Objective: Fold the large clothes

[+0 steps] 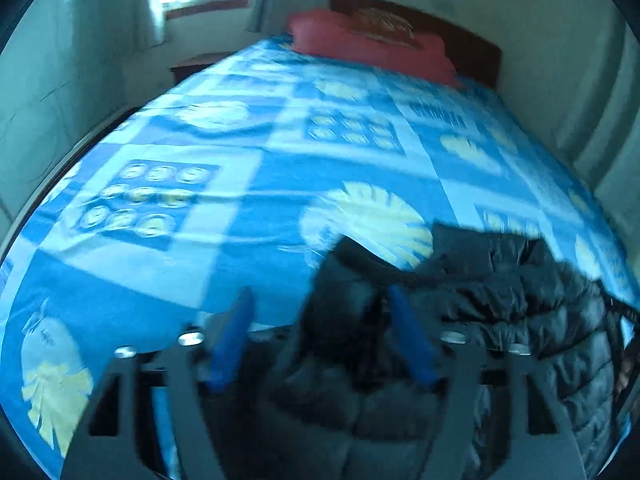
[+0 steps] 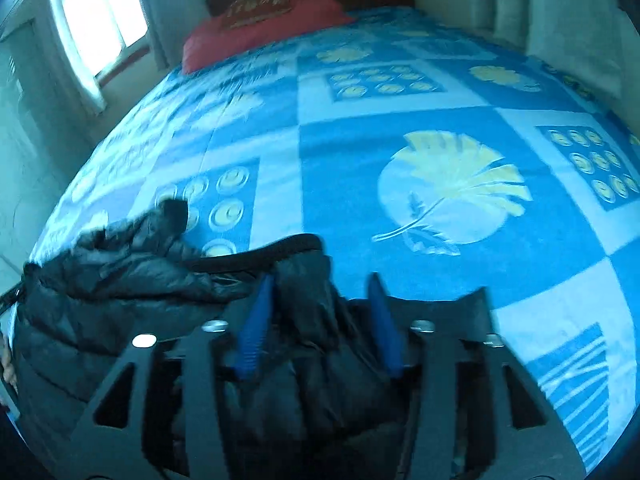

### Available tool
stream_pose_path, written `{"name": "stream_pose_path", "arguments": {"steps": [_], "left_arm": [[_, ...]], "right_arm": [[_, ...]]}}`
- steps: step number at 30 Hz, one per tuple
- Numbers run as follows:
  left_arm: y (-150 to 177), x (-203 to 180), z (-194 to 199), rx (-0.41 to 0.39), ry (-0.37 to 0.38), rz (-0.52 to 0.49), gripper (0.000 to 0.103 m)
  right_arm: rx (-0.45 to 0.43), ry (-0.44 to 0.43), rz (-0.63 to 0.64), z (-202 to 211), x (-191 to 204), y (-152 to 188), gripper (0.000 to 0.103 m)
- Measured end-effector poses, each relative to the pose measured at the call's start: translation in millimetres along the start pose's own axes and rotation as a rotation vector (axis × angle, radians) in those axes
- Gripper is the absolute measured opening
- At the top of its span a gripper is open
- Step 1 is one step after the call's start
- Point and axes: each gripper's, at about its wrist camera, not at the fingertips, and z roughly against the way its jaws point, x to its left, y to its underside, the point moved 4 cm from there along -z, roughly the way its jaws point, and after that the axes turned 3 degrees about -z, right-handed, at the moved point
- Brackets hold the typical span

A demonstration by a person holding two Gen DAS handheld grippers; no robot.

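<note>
A black quilted puffer jacket (image 1: 520, 320) lies bunched at the near end of a bed with a blue patterned cover (image 1: 240, 160). In the left wrist view my left gripper (image 1: 322, 300) has its blue fingers (image 1: 412, 344) spread wide, with jacket fabric lying between them. In the right wrist view the jacket (image 2: 120, 280) spreads to the left, and my right gripper (image 2: 320, 284) is also spread wide with a fold of jacket between its blue fingers (image 2: 256, 328). Neither gripper pinches the fabric.
A red pillow (image 1: 368, 44) lies against a dark wooden headboard (image 1: 460, 36) at the far end. A window (image 2: 96, 16) with curtains is on the left wall. Walls run close along both sides of the bed cover (image 2: 440, 100).
</note>
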Motion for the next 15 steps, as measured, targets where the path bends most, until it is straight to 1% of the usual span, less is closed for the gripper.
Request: {"name": "stream_pose_path", "arguments": {"steps": [3,4,5,6,7,9,10,11,13,15], "left_arm": [[-1,19,23,-0.025,-0.029,0.074,0.073],[-1,20,34,-0.049,-0.019,0.094,0.073],[-1,17,42,-0.062,-0.012,0.099,0.073],[-1,8,52,-0.072,0.005,0.09,0.073],[0,-5,60,-0.079,0.03,0.071,0.073],[3,-38,67,-0.08,0.071,0.007,0.073],[5,-62,68,-0.074,0.089,-0.038,0.073],[7,-80,66,-0.062,0.109,-0.066,0.073],[13,-110,55,-0.029,0.139,-0.101,0.073],[19,-130,39,-0.005,0.155,-0.101,0.073]], "right_arm": [[-0.03,-0.013,-0.055,24,1,-2,0.054],[-0.042,-0.027,-0.054,31,6,-2,0.054],[-0.058,-0.05,-0.036,42,20,0,0.054],[-0.061,-0.066,-0.022,47,29,1,0.054],[-0.064,-0.103,0.003,54,48,5,0.054],[-0.052,-0.154,0.036,57,76,10,0.053],[-0.038,-0.179,0.052,56,91,14,0.053],[-0.02,-0.209,0.072,52,111,19,0.053],[-0.005,-0.227,0.105,46,136,27,0.053],[0.028,-0.245,0.138,30,163,38,0.053]]}}
